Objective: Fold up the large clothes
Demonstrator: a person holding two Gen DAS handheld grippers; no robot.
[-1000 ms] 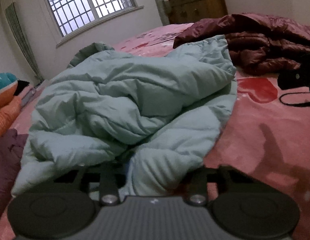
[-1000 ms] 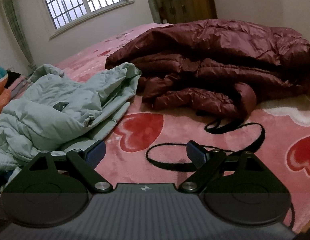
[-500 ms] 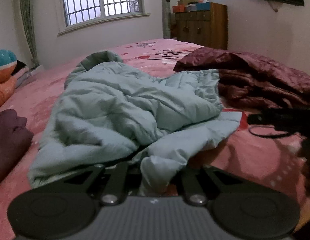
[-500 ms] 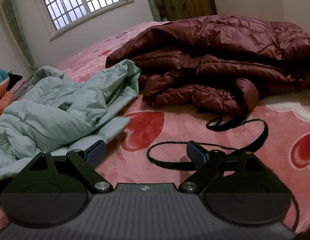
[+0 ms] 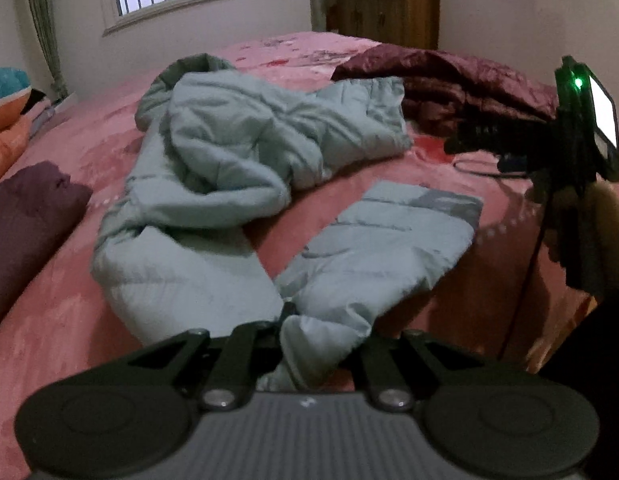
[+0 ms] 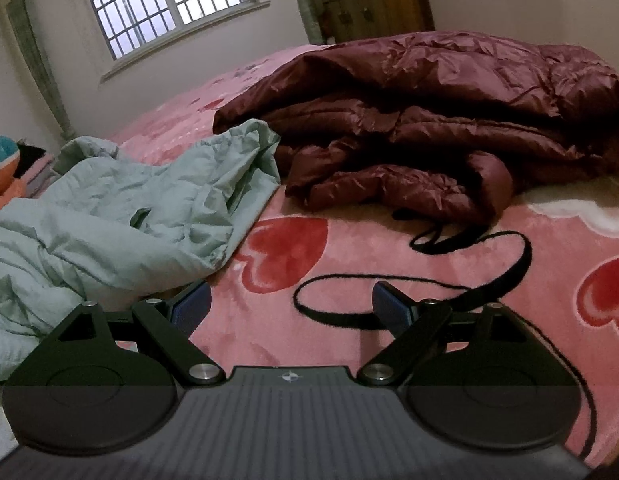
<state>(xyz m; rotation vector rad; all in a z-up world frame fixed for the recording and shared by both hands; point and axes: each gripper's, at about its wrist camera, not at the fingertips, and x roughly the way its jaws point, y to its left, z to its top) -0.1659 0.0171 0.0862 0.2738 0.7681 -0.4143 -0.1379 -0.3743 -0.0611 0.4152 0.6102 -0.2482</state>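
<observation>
A pale green padded jacket [image 5: 229, 168] lies crumpled across the pink bed; in the right wrist view the jacket [image 6: 121, 208] fills the left side. My left gripper [image 5: 305, 344] is shut on a bunched fold of its fabric, and one sleeve [image 5: 393, 240] stretches from the grip out to the right. My right gripper [image 6: 291, 304] hovers open over the bedspread with nothing between its blue pads [image 6: 389, 306]. In the left wrist view the right gripper's body [image 5: 577, 140] and the hand holding it show at the right edge.
A dark red quilted coat [image 6: 429, 120] is heaped at the back right of the bed [image 6: 349, 344]. A black strap [image 6: 469, 276] loops on the bedspread just ahead of my right gripper. A dark purple garment [image 5: 25, 216] lies at the left. A wooden cabinet [image 5: 385, 4] stands behind.
My left gripper closed on the jacket's fabric and pulled back and up, drawing the sleeve out from the heap. The right gripper stayed where it was, still open.
</observation>
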